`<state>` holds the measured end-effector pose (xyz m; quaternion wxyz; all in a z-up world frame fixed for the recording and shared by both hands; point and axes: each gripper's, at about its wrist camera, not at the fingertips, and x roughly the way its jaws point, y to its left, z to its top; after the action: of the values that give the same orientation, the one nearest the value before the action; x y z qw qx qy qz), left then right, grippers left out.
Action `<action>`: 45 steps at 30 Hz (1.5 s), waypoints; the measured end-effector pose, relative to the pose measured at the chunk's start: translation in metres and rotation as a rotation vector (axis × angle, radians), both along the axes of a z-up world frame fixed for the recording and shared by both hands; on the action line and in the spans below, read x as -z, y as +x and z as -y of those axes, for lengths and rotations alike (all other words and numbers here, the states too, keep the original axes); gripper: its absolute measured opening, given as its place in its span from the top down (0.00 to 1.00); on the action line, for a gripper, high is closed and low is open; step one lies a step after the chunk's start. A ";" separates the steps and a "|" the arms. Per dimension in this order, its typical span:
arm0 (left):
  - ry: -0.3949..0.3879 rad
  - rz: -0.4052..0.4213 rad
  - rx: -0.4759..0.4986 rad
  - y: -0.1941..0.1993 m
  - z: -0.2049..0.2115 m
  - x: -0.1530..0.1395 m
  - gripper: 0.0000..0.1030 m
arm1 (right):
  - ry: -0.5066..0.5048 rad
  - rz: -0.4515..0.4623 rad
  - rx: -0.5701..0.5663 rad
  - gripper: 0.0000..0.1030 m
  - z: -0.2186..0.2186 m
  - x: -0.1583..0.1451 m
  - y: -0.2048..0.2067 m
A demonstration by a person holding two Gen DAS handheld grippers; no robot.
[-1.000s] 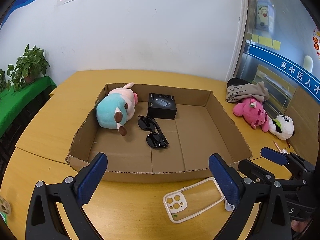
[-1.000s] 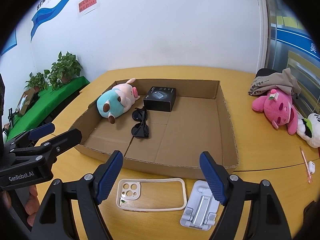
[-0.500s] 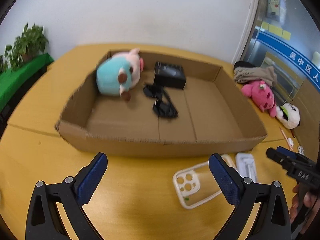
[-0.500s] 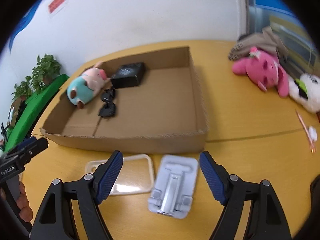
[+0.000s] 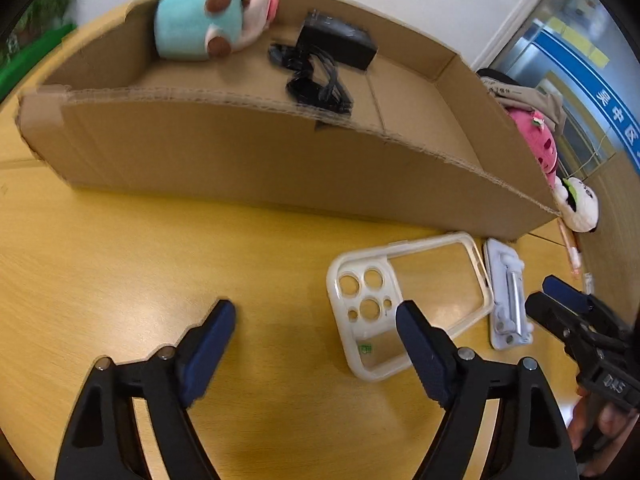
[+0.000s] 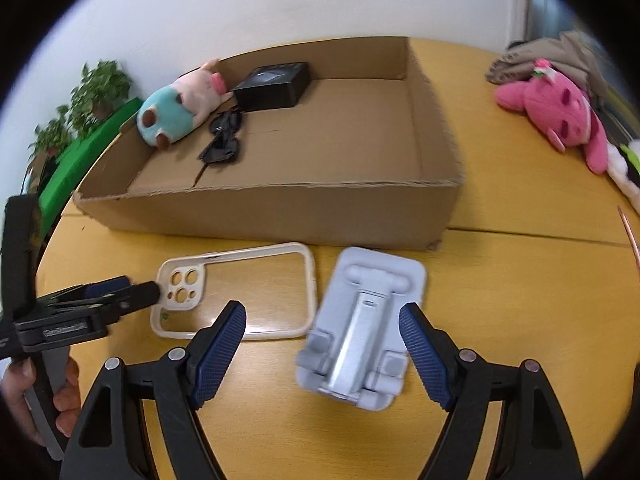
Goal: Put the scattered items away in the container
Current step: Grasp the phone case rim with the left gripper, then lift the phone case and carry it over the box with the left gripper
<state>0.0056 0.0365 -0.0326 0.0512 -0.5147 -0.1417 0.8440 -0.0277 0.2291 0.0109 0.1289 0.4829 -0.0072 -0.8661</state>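
On the yellow wooden worktop the left tongs hang low with their jaws apart; they have just been closing a little, and only bare wood lies between them, with the right pad over the near edge of the clear phone case. That case lies flat in front of the cardboard box, camera holes toward the left. Just beside it on the right lies a pale grey folding phone stand, also flat, close to the box's front wall. The right tongs stand wide over the stand, which sits between the pads without being touched by them. Inside the box, at its far left, rest a blue-and-pink plush toy, black sunglasses and a small black box. Further right on the worktop lies a pink plush toy.
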 end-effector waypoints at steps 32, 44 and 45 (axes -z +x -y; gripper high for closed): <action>-0.043 0.015 -0.065 0.004 0.053 0.010 0.94 | 0.019 0.075 -0.150 0.70 0.083 0.039 -0.001; -0.030 -0.014 -0.083 0.014 0.058 -0.006 0.95 | -0.036 0.017 -0.138 0.92 0.076 0.021 0.006; -0.031 -0.023 -0.085 0.016 0.059 -0.011 0.95 | -0.045 0.003 -0.137 0.93 0.076 0.016 0.008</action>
<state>0.0219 -0.0228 -0.0220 0.0088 -0.4991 -0.1495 0.8535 -0.0202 0.1534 -0.0050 0.1989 0.4804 0.0064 -0.8542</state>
